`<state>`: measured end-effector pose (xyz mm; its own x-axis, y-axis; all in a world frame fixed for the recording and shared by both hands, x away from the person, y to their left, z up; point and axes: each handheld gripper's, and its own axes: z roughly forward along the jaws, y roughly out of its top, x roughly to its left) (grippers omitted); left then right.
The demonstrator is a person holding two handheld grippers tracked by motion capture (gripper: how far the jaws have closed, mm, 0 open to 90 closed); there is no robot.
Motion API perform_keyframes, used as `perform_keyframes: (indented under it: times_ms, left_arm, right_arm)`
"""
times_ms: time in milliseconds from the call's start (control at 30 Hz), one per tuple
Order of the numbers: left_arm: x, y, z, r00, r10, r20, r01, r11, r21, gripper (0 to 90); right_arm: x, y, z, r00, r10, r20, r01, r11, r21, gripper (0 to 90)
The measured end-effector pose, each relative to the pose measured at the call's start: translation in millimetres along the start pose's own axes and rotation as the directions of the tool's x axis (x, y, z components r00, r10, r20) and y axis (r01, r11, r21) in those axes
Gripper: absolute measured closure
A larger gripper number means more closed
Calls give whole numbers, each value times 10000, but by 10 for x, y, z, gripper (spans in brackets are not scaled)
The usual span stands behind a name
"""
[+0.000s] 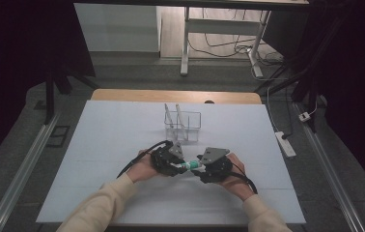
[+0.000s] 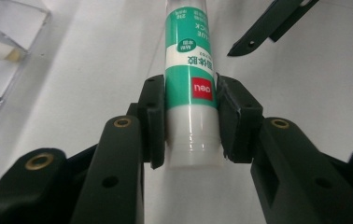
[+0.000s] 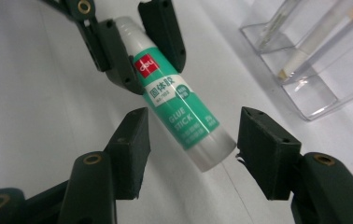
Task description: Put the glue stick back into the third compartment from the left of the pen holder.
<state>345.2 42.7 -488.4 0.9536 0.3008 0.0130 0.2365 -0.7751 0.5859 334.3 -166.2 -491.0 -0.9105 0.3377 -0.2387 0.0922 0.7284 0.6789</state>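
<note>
From the high view, I hold the glue stick [image 1: 189, 165] between my left gripper [image 1: 176, 164] and right gripper [image 1: 201, 168], above the white table [image 1: 98, 145], near the clear plastic holder [image 1: 183, 126].

In the left gripper view, the jaws clamp the smooth round tube [image 2: 191, 93] at its white cap end.

In the right gripper view, my jaws stand open on both sides of the tube's other end [image 3: 184, 116], not touching it. I think the glossy plastic can slip or twist if they close off centre, and the stick may fall.
</note>
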Motion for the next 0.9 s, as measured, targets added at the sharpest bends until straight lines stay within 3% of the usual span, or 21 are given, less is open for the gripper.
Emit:
perform_keyframes:
  times_ms: [267,367,600,767,900]
  left_arm:
    - [-19,16,-5,9988,100,474,-95,9999,-99,644]
    - [-25,22,-26,9970,84,775,-60,9995,-316,644]
    - [-14,16,-82,9959,93,897,-28,9973,-730,636]
    - [2,2,-134,9983,28,581,39,9932,-1163,596]
    - [21,-15,-192,9995,-234,218,267,9859,-1652,477]
  right_arm:
    - [97,16,90,9941,-1039,-321,1061,9913,777,487]
    - [131,30,114,9889,-1433,-400,1461,9860,803,546]
    - [174,35,107,9707,-2346,-522,2380,9685,737,626]
    - [183,36,98,9678,-2457,-547,2489,9665,624,649]
    - [150,12,94,9746,-2165,-572,2195,9742,525,651]
